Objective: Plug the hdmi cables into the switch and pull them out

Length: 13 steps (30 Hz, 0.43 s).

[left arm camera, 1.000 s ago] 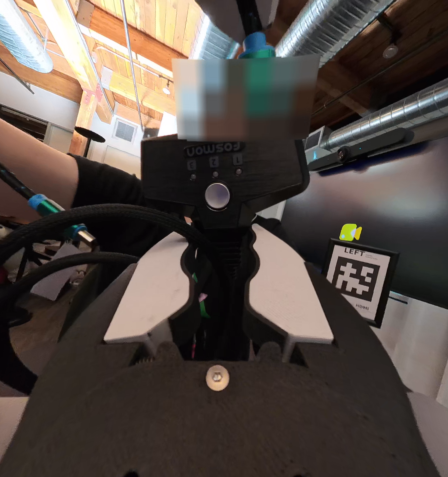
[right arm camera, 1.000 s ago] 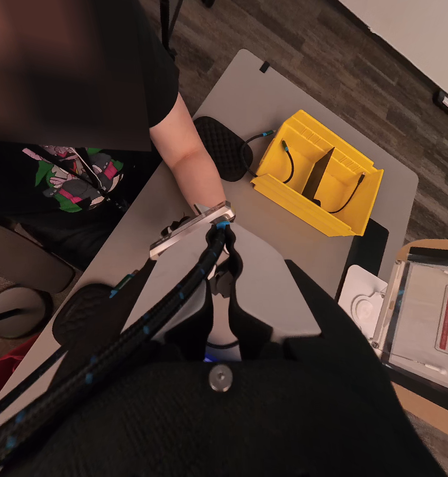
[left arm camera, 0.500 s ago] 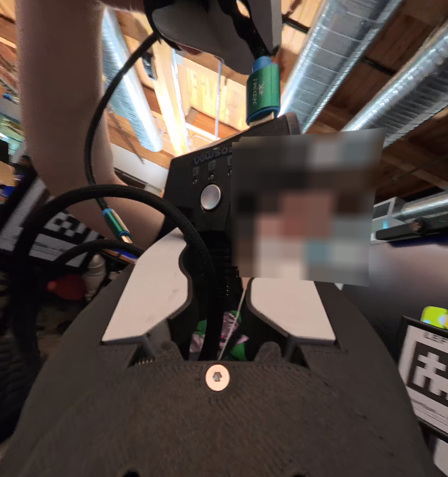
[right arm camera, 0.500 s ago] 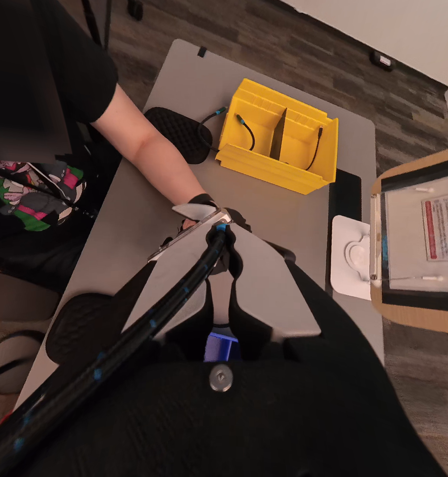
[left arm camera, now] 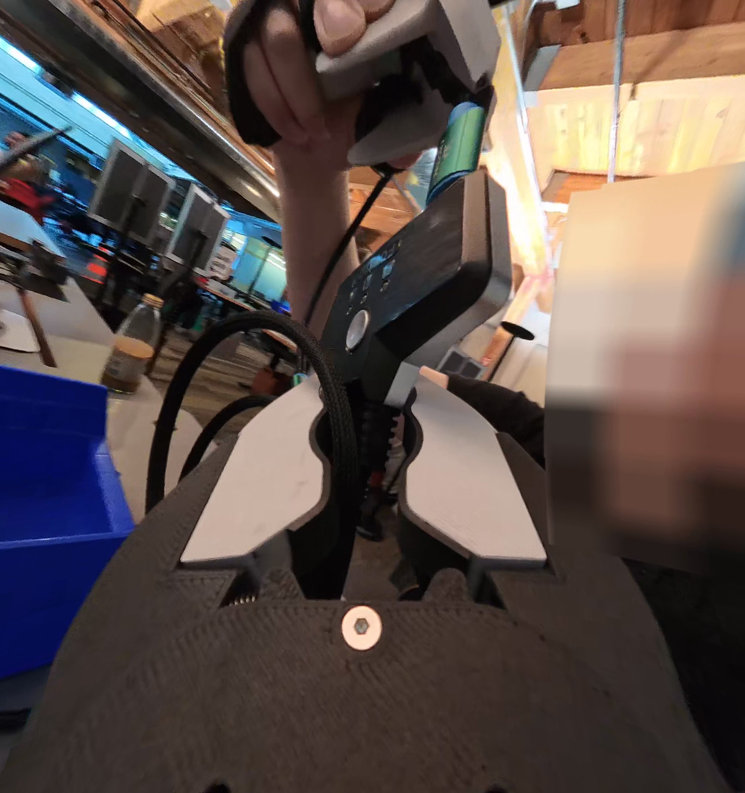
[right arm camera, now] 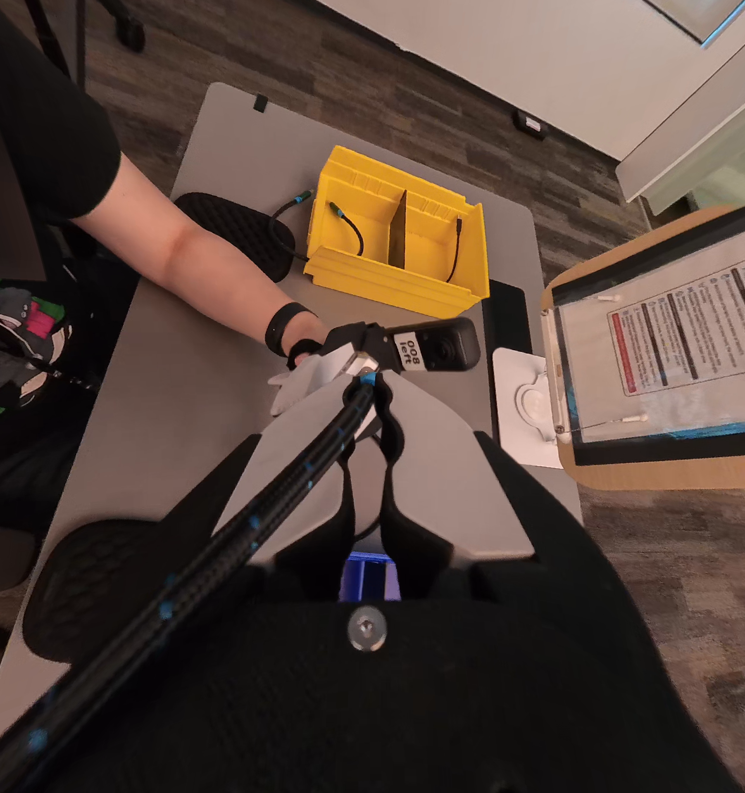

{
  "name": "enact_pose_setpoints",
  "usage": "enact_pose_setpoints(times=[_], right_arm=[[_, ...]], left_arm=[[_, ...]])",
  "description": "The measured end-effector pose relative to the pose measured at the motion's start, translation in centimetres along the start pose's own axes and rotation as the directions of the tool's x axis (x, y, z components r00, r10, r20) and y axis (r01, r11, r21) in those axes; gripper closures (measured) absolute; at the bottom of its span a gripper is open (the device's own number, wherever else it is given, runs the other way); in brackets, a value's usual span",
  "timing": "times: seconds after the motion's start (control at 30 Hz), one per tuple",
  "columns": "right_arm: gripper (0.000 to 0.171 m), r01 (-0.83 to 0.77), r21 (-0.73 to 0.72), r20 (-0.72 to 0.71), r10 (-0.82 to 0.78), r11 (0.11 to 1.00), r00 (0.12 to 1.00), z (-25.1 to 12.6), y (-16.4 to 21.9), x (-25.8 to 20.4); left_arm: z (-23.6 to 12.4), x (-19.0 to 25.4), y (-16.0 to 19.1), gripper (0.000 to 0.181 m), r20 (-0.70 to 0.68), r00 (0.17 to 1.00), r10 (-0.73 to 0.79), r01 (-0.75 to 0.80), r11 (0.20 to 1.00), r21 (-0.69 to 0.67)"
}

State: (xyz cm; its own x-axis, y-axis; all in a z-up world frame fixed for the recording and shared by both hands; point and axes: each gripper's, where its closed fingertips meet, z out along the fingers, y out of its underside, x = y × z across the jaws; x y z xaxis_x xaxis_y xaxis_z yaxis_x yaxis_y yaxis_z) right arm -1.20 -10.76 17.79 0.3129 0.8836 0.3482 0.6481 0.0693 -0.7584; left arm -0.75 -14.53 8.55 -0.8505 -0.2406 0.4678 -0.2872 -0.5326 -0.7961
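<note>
Now, step: we judge this as seating or unseating one cable at the switch, held in the air between our two grippers.
Switch: ahead of the left gripper and just past its tips, tilted, its button face toward the left camera, its long axis running up and away to the right.
Left gripper: fingers closed on the switch's short black tail where it leaves the body; a braided cable loops through the same gap.
Plug: green-sleeved, at the switch's far top edge, straight ahead of and above the left tips; it lies along the switch's long axis, so any push or pull runs along that line. How deep it sits we cannot tell.
Right gripper: closed on the plug's cable end, pointing down at the switch from above; the braided cable trails back over its left finger.
Nearer hand: the right, already on the plug; the left only steadies.
Pose: left gripper aimed upward, right aimed downward, the two facing each other tip to tip.
Other cables: spare ones lie in the yellow bin, well beyond the right tips on the table.
</note>
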Motion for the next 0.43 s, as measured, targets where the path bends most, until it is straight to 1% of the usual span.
enact_pose_setpoints(times=[0.03, 0.13, 0.27, 0.33, 0.43], right_arm=[[0.164, 0.005, -0.006, -0.008, -0.005, 1.000, 1.000, 0.0, -0.2, 0.0], [0.164, 0.019, -0.027, -0.045, -0.020, 0.999, 0.999, -0.1, -0.6, 0.2], [0.163, 0.029, -0.019, -0.054, -0.030, 0.999, 0.998, 0.0, -1.8, 0.1], [0.163, 0.057, -0.023, -0.067, -0.058, 0.998, 0.996, 0.1, -2.4, 0.1], [0.163, 0.113, -0.011, -0.071, -0.114, 0.993, 0.991, 0.0, -3.7, -0.1]], left_arm=[[-0.1, -0.1, -0.2, 0.154, 0.029, 0.999, 0.025, -0.025, 1.000, -0.001], [-0.6, -0.2, -1.2, 0.156, 0.125, 0.985, 0.119, -0.120, 0.993, 0.008], [-0.9, 0.7, -1.9, 0.156, 0.215, 0.946, 0.241, -0.236, 0.971, -0.050], [-0.9, 1.5, -2.3, 0.156, 0.219, 0.941, 0.256, -0.250, 0.967, -0.056], [-0.7, 3.0, -2.5, 0.156, 0.161, 0.962, 0.219, -0.213, 0.976, -0.053]])
